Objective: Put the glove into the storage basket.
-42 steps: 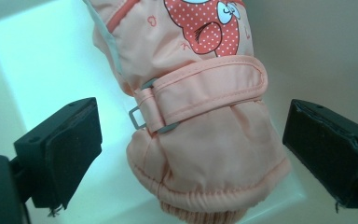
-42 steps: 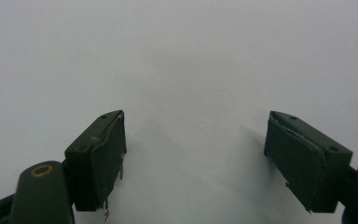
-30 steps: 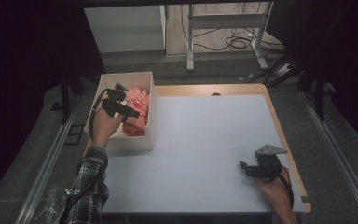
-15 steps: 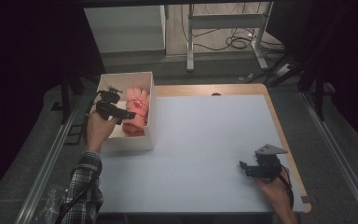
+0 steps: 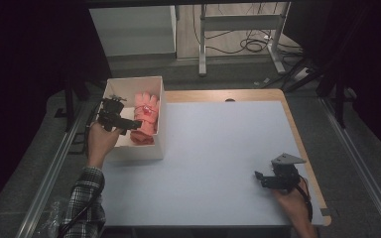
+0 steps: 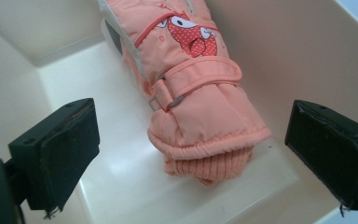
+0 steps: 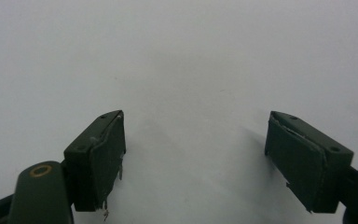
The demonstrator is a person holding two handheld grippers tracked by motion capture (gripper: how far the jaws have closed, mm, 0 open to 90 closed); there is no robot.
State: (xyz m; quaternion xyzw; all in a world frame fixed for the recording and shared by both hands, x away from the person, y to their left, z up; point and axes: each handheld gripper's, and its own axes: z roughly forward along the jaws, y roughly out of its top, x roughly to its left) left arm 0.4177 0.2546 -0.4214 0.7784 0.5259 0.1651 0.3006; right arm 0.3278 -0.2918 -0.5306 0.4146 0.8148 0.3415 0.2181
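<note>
a pale table (image 5: 218,148) with a wooden edge carries a white box (image 5: 151,148) at its left.

From above we saw a brightly lit desk (image 5: 218,148) ringed by near-black surroundings; light fell from overhead, strongest toward the far edge. The picture was soft and grainy, the dark corners swallowing detail. The box (image 5: 156,148) glared white, its walls nearly blown out. In the left gripper view the glove (image 6: 200,93) was sharp and evenly lit, while the left claw (image 6: 191,154) blurred slightly at the frame's bottom. In the right gripper view the right claw (image 7: 193,158) looked dim and greenish, casting faint soft shadows on a grey, vignetted surface.
</note>
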